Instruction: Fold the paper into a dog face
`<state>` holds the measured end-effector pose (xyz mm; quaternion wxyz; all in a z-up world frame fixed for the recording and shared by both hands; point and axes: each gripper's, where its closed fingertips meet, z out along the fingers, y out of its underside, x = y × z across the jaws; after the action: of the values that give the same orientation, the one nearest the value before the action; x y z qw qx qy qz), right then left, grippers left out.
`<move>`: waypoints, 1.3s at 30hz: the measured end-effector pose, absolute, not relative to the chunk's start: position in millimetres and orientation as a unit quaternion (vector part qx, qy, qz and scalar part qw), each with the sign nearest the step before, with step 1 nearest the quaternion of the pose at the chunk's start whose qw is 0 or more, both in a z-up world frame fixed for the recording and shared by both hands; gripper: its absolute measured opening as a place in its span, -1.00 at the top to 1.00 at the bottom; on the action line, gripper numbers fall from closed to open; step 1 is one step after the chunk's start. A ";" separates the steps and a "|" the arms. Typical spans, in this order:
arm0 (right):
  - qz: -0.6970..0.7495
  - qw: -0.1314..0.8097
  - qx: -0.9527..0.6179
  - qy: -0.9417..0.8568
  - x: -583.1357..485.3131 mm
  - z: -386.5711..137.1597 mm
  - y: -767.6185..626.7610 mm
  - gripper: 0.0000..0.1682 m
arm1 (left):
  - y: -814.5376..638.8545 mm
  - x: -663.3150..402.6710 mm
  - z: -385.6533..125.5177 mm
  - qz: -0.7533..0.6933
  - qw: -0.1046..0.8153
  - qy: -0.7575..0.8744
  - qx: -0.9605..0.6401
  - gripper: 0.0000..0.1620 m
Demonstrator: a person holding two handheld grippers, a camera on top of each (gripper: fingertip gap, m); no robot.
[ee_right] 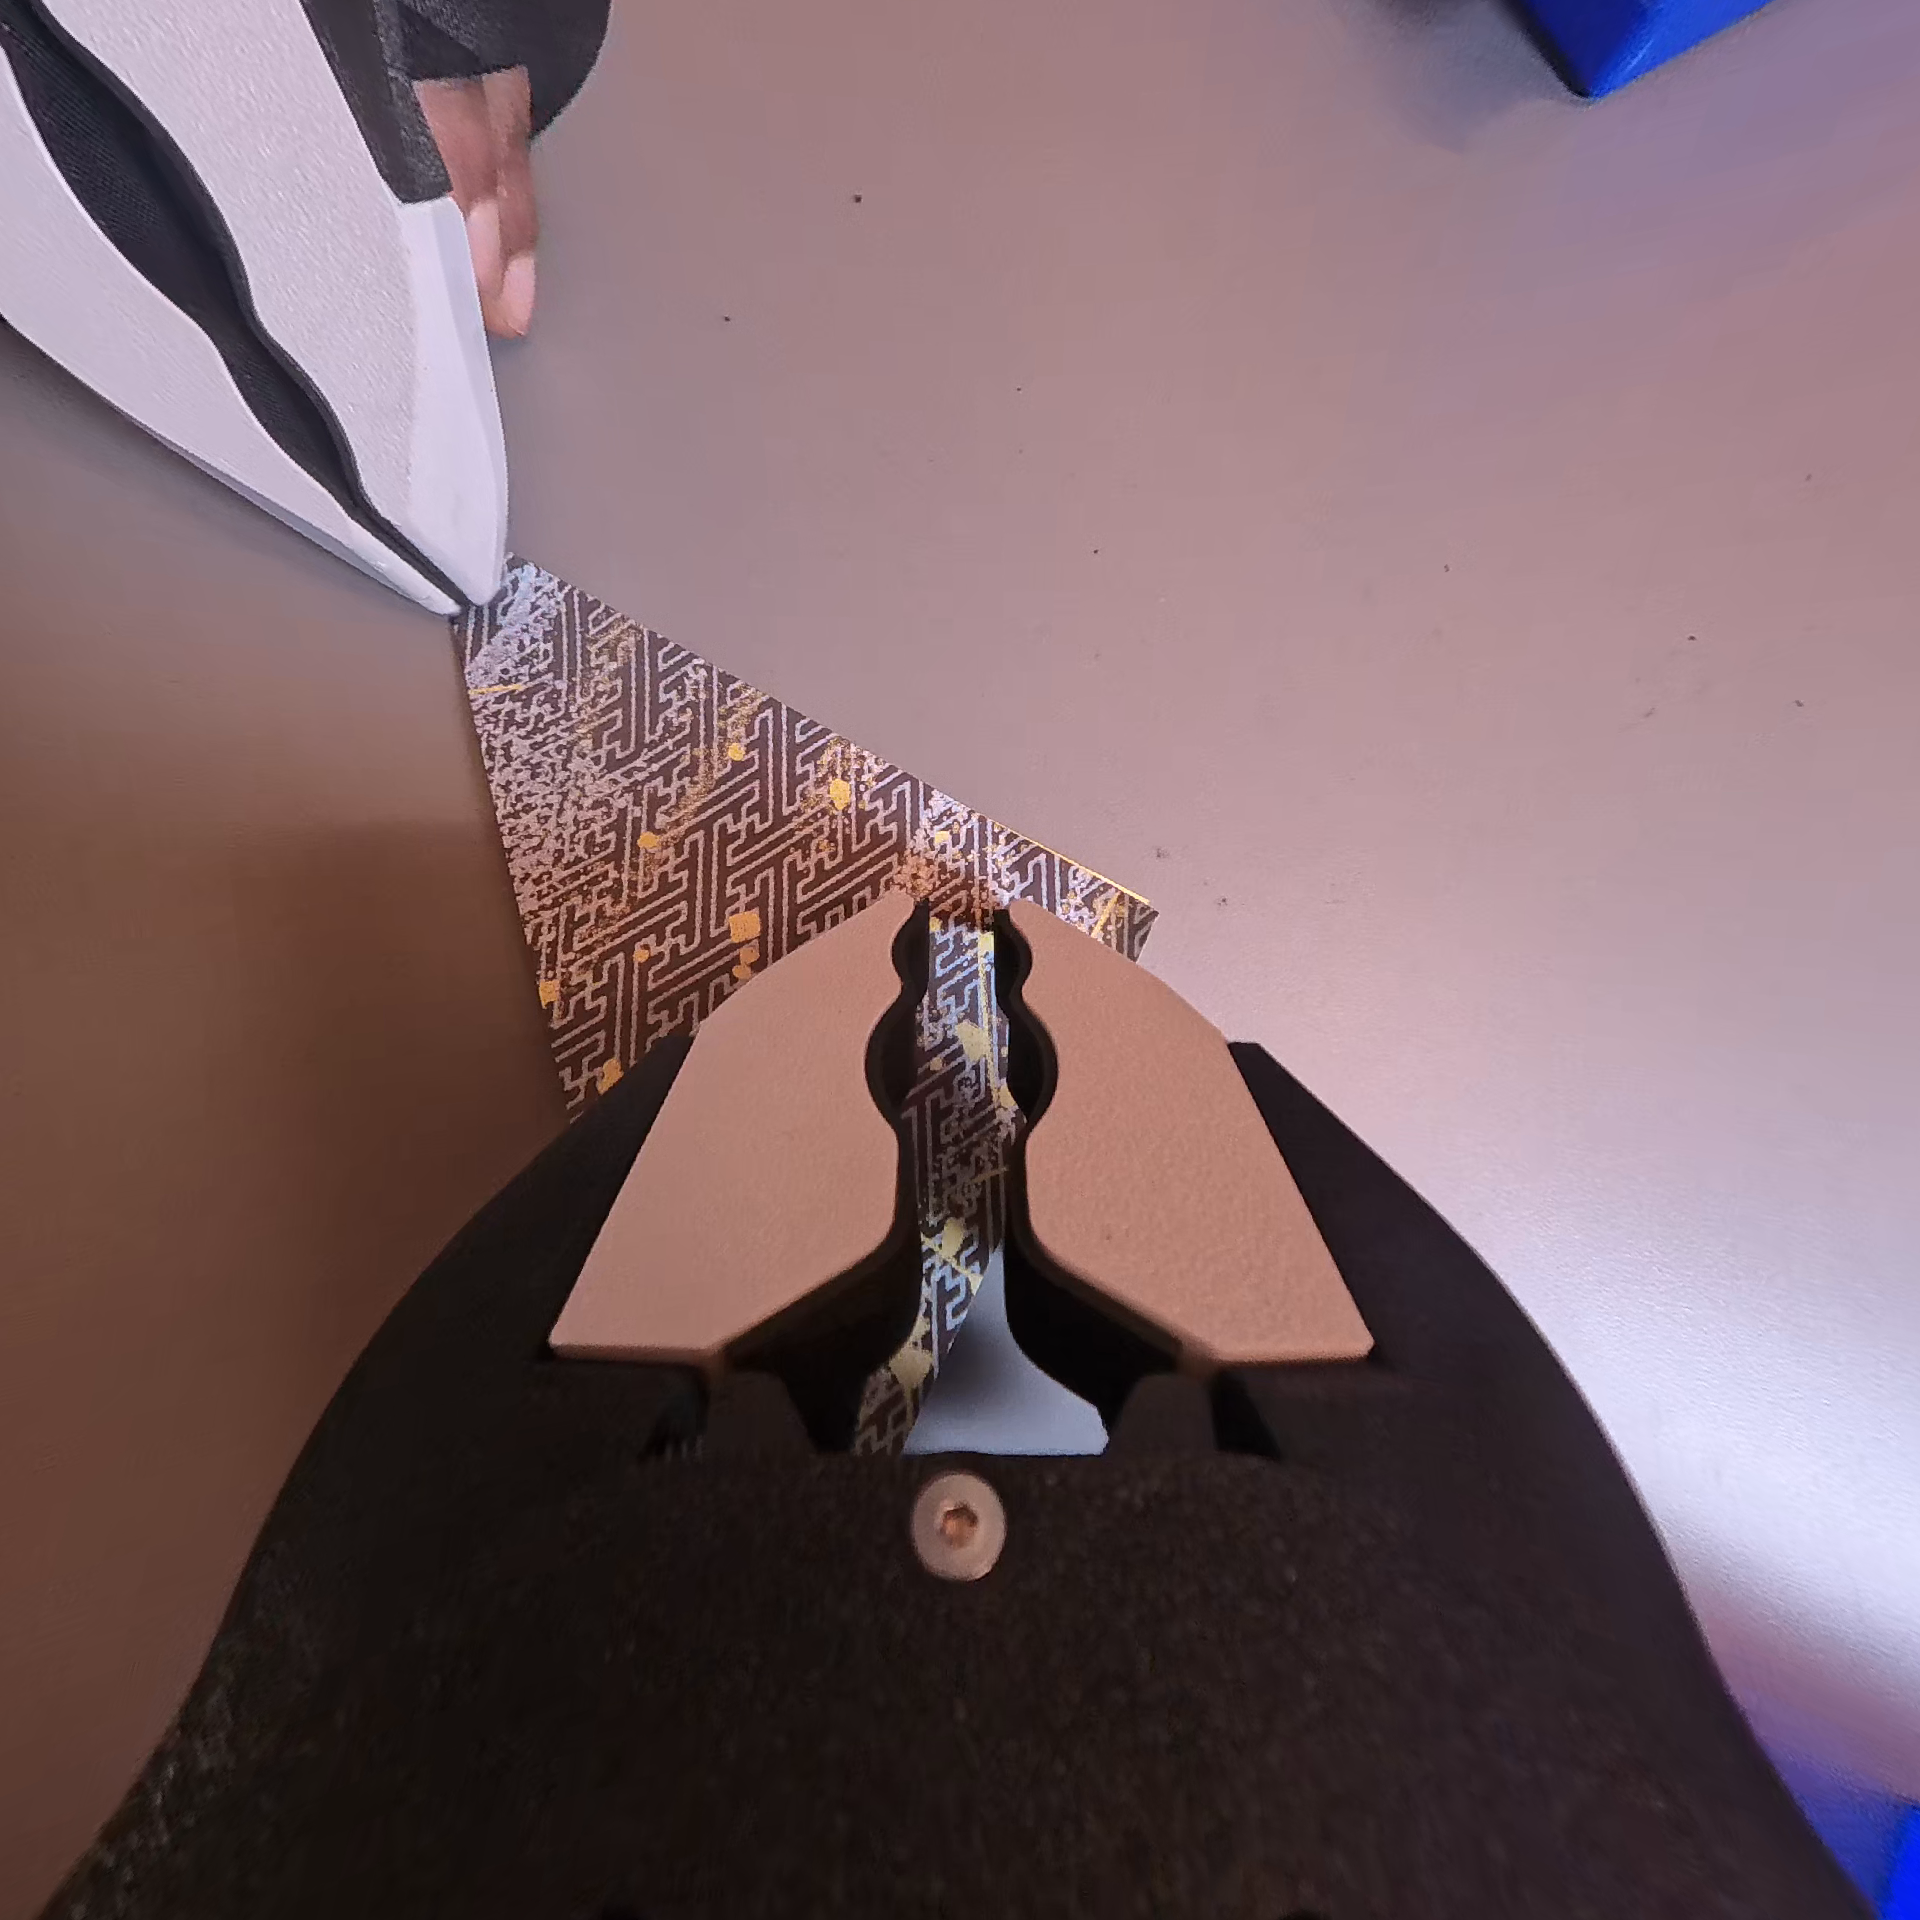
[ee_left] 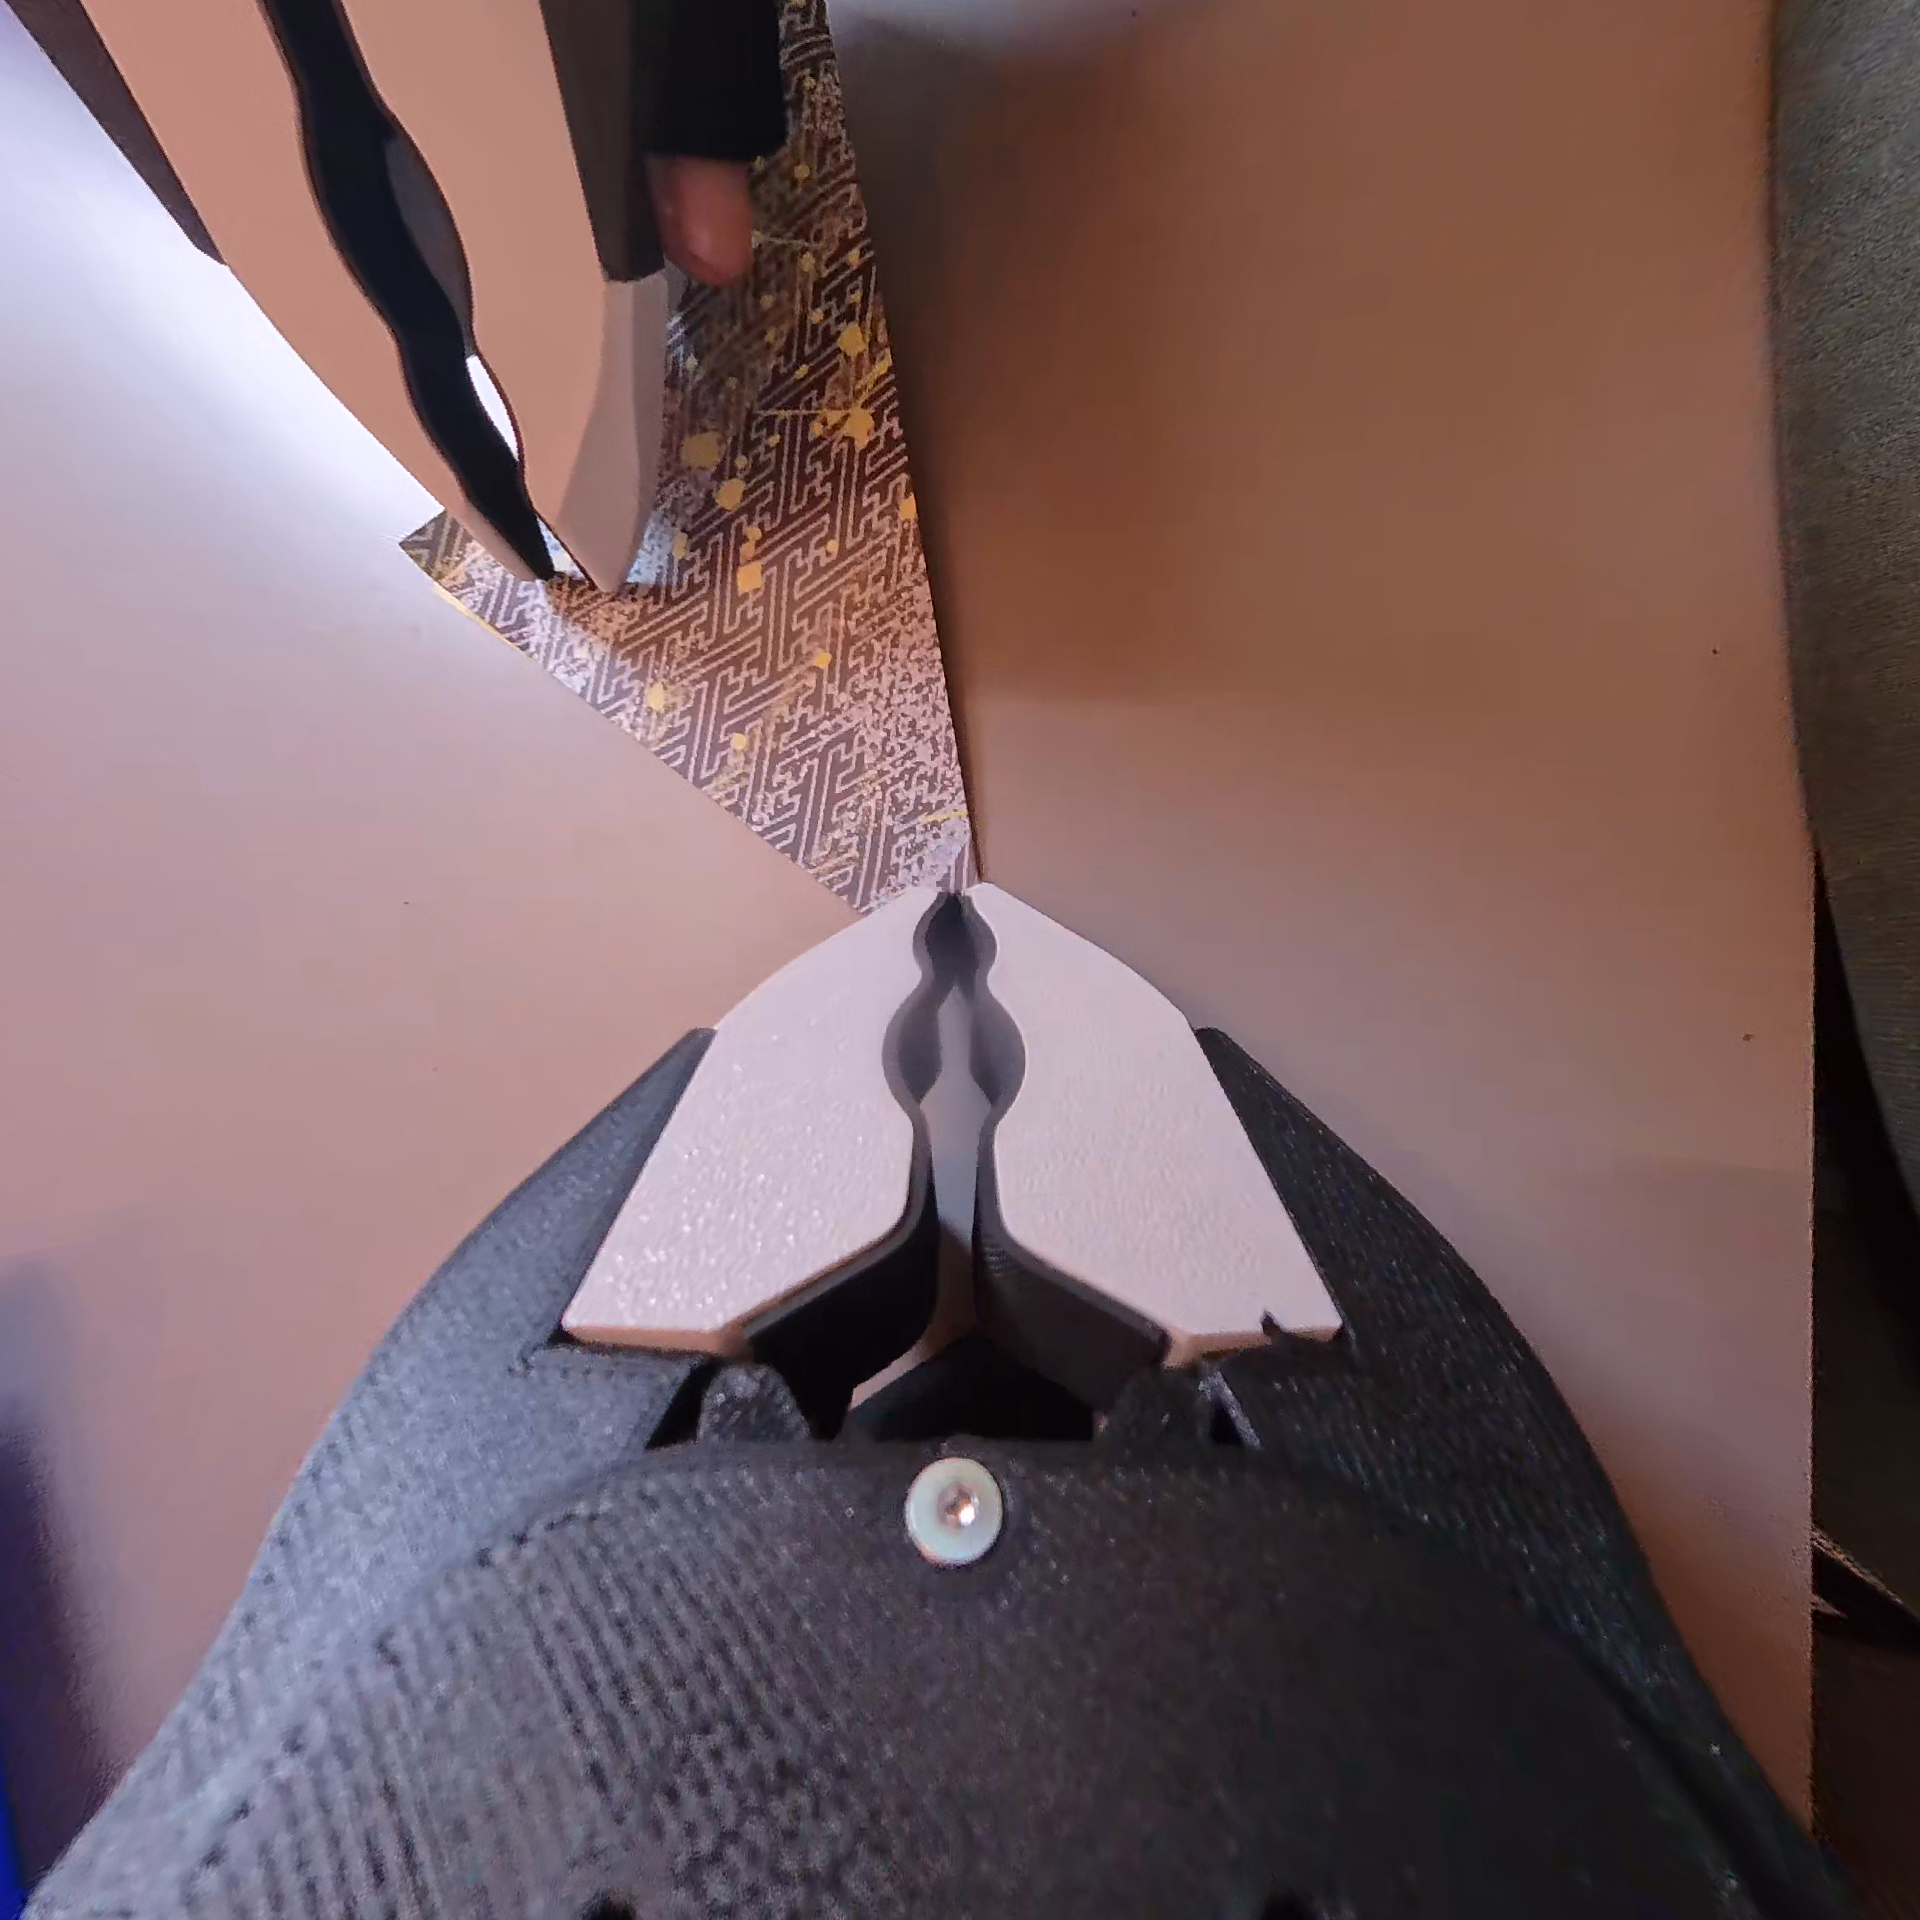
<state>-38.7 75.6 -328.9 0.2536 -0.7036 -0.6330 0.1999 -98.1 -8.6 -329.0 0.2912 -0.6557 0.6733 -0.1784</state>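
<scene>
The paper [ee_left: 790, 623] is dark with a white maze pattern and gold flecks, and it lies on the table as a triangle. My left gripper [ee_left: 961, 899] is shut, with its tips touching the paper's near corner. It also shows in the right wrist view [ee_right: 468, 597] at the paper's [ee_right: 675, 852] far corner. My right gripper [ee_right: 966, 914] is shut on a raised flap of the paper; the flap's white underside shows between the fingers. In the left wrist view the right gripper [ee_left: 561, 571] sits at the paper's far end.
The grey table top [ee_right: 1143, 416] spreads around the paper. A blue object [ee_right: 1662, 42] lies at the far right, and more blue [ee_right: 1881, 1818] shows at the bottom right. Dark olive cloth [ee_left: 1860, 520] lines the right edge. A person's finger [ee_left: 707, 229] rests on the right gripper. My right fingertips sit around 11 cm from my left ones. It is some 20 cm from my right tips to the blue object [ee_right: 1662, 42].
</scene>
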 end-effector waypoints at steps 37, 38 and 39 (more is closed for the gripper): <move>0.204 0.259 -0.701 -0.633 -39.5 -328.9 74.6 0.86 | -11.2 -108.0 -329.7 -0.175 0.285 0.686 -0.646 0.98; 0.204 0.259 -0.700 -0.633 -39.5 -328.9 74.7 0.86 | -11.7 -108.7 -329.8 -0.172 0.281 0.685 -0.650 0.99; 0.204 0.259 -0.700 -0.633 -39.5 -328.9 74.6 0.86 | -12.8 -109.9 -329.9 -0.174 0.273 0.684 -0.654 0.99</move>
<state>-39.5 74.6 -328.9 0.2586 -0.7003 -0.6335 0.2036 -109.9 -12.8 -329.9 0.2730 -0.6542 0.6836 -0.1739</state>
